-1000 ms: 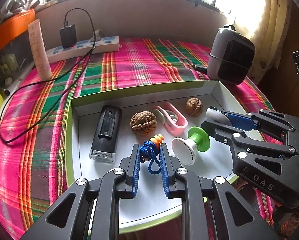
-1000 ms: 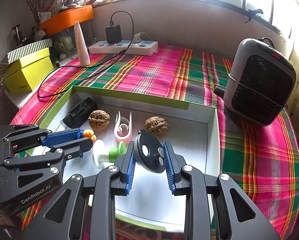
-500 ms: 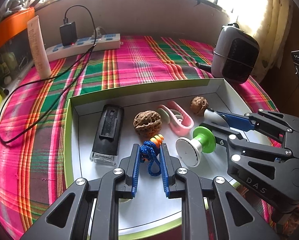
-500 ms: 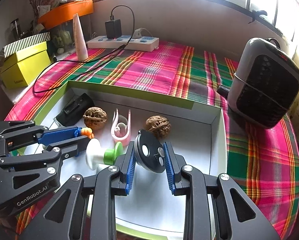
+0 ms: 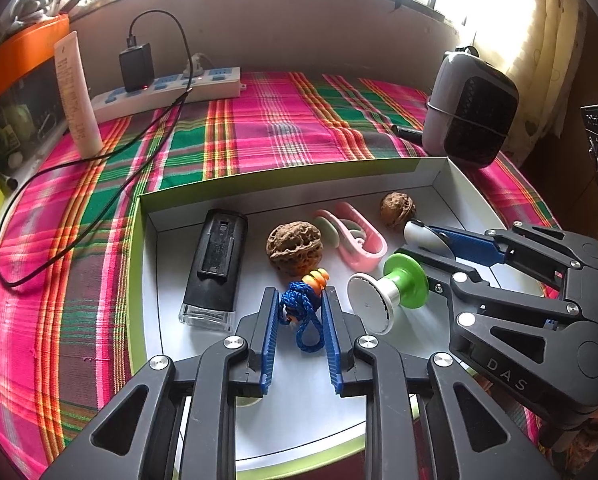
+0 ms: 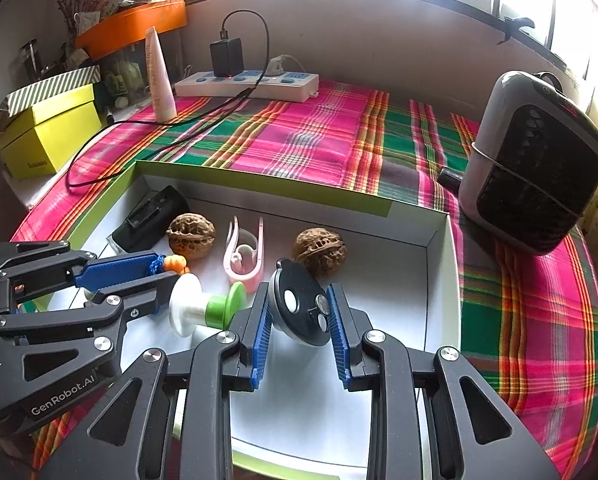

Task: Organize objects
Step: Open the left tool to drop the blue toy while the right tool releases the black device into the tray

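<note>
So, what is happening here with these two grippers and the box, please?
A person is sorting small things with two handheld grippers over a shallow white box. The left gripper is shut on a blue cord with orange beads. The right gripper is shut on a black round disc. Both hold their items just above the box floor. Inside lie two walnuts, a pink clip, a black case and a green and white spool.

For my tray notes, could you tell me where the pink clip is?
The pink clip lies in the white tray, between the two walnuts, beyond the green-and-white spool.
</note>
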